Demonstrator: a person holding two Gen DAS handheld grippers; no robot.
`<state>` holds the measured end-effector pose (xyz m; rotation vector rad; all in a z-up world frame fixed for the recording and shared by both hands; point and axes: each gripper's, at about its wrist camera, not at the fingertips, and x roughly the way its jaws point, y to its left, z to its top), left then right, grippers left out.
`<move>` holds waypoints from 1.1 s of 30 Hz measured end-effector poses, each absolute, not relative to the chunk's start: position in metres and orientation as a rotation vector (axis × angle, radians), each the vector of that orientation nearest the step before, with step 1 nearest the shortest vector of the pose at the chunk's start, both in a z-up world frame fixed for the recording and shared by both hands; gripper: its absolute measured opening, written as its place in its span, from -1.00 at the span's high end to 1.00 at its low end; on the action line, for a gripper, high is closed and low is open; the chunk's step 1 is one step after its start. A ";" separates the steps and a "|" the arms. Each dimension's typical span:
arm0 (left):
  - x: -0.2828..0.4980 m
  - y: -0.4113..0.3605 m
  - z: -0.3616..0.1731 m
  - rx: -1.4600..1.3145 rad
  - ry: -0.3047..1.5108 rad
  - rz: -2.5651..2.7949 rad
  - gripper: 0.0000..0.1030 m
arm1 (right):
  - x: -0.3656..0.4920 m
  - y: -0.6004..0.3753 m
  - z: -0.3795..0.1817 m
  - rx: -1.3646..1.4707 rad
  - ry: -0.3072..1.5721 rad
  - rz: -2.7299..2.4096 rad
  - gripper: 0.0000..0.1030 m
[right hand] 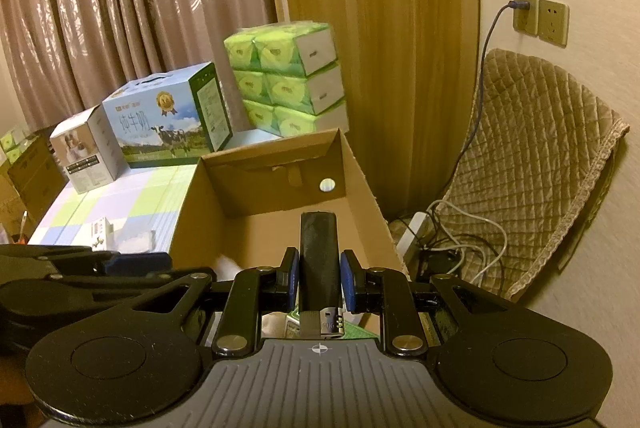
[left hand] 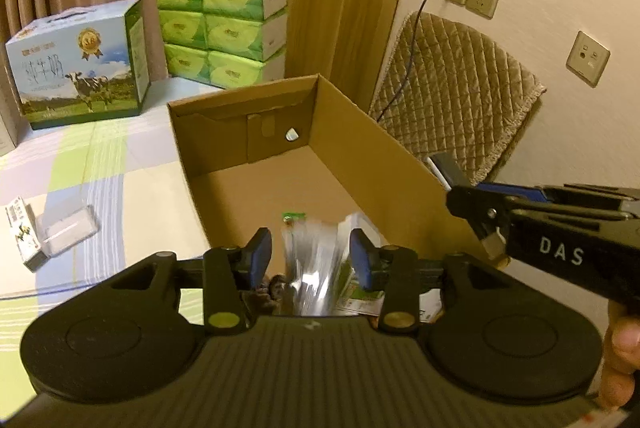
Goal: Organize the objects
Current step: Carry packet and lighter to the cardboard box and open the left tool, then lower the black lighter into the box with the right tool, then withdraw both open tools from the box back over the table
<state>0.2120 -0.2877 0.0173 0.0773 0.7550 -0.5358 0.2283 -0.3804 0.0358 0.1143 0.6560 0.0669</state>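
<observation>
Over the open cardboard box (left hand: 360, 147), the left gripper (left hand: 310, 248) stands apart around a blurred clear plastic packet (left hand: 310, 252) — seemingly released to drop inside. The right gripper (right hand: 319, 278) clamps a black lighter (right hand: 318, 256) above the box, likely next in.

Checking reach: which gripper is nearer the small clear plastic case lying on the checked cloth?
Left. The left gripper sits over the open brown cardboard box, with the small clear plastic case just to its left; the right gripper is further right.
</observation>
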 end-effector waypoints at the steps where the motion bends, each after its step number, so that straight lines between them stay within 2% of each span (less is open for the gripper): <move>1: 0.211 -0.285 0.018 0.078 0.749 -0.530 0.28 | 0.228 -0.381 0.036 0.115 0.657 0.067 0.64; 12: 0.207 -0.256 0.020 0.042 0.762 -0.475 0.26 | 0.226 -0.374 0.034 0.130 0.663 0.087 0.64; 21: 0.204 -0.243 0.019 0.027 0.766 -0.456 0.16 | 0.236 -0.368 0.031 0.177 0.654 0.154 0.60; 22: 0.203 -0.241 0.019 0.028 0.766 -0.451 0.09 | 0.237 -0.369 0.031 0.196 0.652 0.161 0.36; 23: 0.203 -0.239 0.018 0.032 0.764 -0.447 0.03 | 0.237 -0.370 0.031 0.215 0.644 0.162 0.03; 24: 0.201 -0.238 0.018 0.037 0.761 -0.443 0.03 | 0.235 -0.372 0.031 0.226 0.633 0.161 -0.04; 30: 0.190 -0.218 0.016 0.022 0.761 -0.419 -0.08 | 0.223 -0.374 0.032 0.230 0.643 0.158 -0.09; 33: 0.182 -0.206 0.015 0.001 0.768 -0.409 -0.17 | 0.213 -0.373 0.033 0.239 0.649 0.150 -0.21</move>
